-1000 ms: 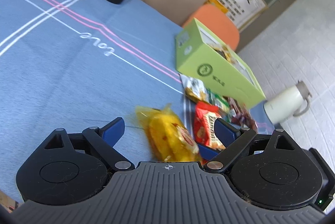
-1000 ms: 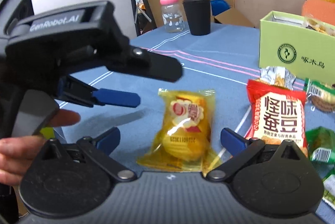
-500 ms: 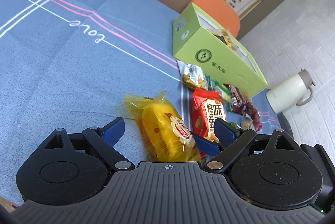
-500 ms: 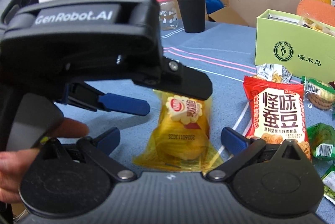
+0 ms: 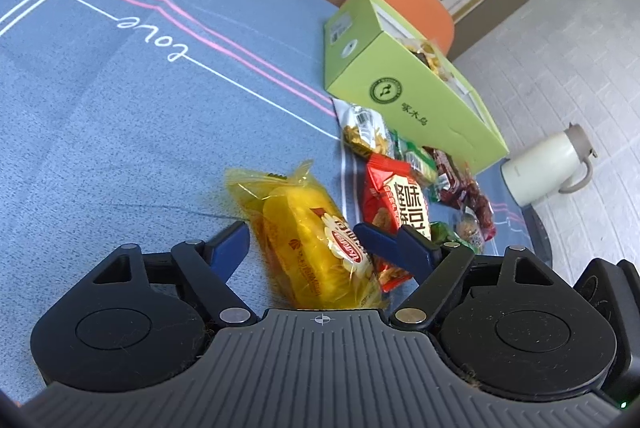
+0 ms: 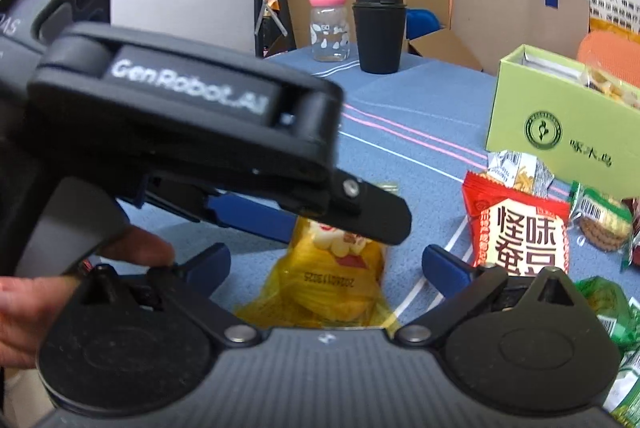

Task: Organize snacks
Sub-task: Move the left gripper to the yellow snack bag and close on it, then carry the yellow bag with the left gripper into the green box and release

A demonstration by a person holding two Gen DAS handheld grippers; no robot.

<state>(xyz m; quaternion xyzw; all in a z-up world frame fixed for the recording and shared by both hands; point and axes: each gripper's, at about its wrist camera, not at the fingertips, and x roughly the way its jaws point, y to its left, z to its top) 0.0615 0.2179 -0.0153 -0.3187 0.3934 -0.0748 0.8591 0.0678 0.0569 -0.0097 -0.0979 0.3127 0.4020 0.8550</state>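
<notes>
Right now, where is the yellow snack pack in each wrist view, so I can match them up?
Left wrist: yellow pack sits low centre, between the closing left gripper jaws, which do not yet visibly press it.
Right wrist: yellow pack sits low centre, partly hidden under the left gripper.
Shared landmark: the red pack lies just right of it in both views.

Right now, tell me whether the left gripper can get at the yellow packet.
Probably yes. The yellow packet already lies between the left gripper's closing jaws, with nothing over it. The red packet crowds the right-hand finger, so it may get nudged.
</notes>
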